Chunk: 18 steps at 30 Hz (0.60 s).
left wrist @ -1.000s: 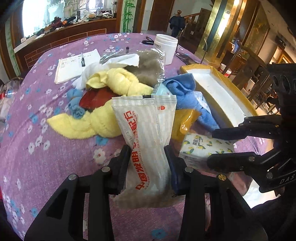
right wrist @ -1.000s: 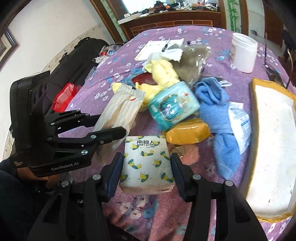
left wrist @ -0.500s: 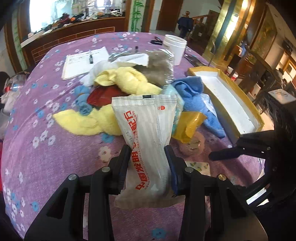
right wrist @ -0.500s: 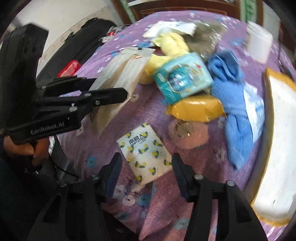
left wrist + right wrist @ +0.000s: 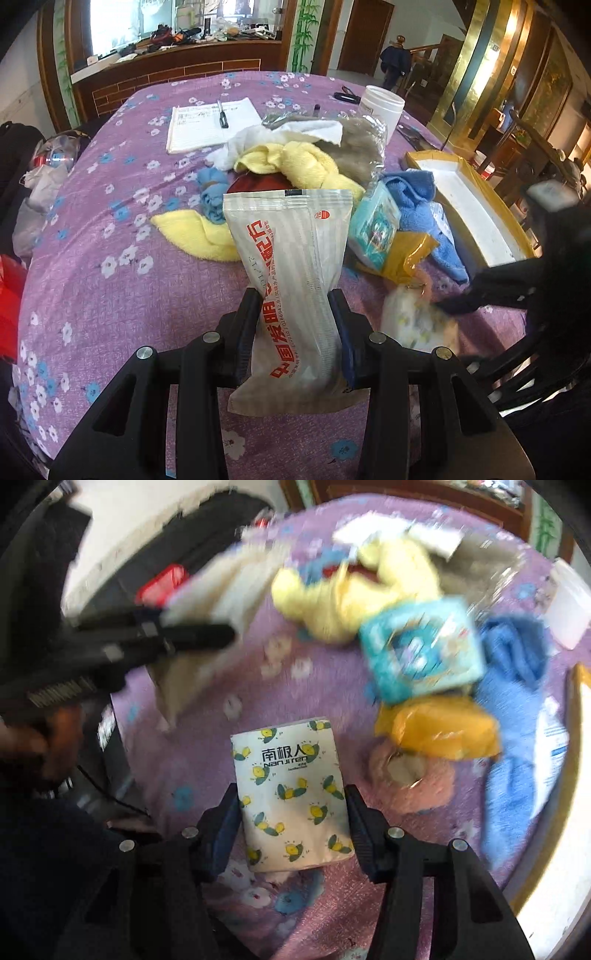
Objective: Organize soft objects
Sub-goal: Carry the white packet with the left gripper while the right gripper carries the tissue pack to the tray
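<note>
On purple table (image 5: pixel 110 295) | left hand-held gripper (image 5: pixel 297 332) clamps one striped pouch (image 5: pixel 291 266) | right hand-held gripper (image 5: pixel 291 823) closing around one tissue pack (image 5: pixel 291 797)

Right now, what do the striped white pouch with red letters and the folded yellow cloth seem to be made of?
Striped white pouch with red letters: probably thin plastic film, glossy; it creases and pinches in where the left tool squeezes it.
Folded yellow cloth: likely terry or fleece, matte; its surface looks fuzzy and it drapes in soft folds.

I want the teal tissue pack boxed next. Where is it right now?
In the right wrist view the teal tissue pack sits upper right, wedged between the yellow towel, the blue towel and the orange pouch just below.
</note>
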Each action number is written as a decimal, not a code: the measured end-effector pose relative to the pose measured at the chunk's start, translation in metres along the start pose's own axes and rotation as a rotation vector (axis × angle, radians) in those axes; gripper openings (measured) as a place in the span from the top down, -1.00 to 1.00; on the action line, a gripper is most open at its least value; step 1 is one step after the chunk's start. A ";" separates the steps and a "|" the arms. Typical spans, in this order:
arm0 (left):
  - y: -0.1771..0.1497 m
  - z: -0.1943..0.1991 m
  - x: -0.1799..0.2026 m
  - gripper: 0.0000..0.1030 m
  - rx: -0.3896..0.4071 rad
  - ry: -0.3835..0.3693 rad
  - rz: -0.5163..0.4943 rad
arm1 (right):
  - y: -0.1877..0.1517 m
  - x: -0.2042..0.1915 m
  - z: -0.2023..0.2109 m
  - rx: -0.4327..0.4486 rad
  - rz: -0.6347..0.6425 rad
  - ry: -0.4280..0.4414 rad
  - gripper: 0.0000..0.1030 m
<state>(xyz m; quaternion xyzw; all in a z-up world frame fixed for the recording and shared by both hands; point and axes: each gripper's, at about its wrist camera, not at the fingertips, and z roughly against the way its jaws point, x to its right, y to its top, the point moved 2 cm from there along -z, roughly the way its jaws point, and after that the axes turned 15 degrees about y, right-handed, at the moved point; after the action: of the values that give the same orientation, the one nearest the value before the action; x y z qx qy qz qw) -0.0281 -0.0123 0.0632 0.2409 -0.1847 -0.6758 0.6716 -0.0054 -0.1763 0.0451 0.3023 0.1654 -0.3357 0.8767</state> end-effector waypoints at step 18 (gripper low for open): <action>0.058 0.001 0.108 0.26 0.041 -0.167 -0.183 | -0.044 0.077 0.116 0.350 -0.323 -0.184 -0.06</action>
<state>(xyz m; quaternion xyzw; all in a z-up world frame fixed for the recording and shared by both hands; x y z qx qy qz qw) 0.0210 -0.1220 0.0887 0.2131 -0.2309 -0.7481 0.5845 0.0298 -0.3147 0.0770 0.3873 0.0704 -0.5211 0.7573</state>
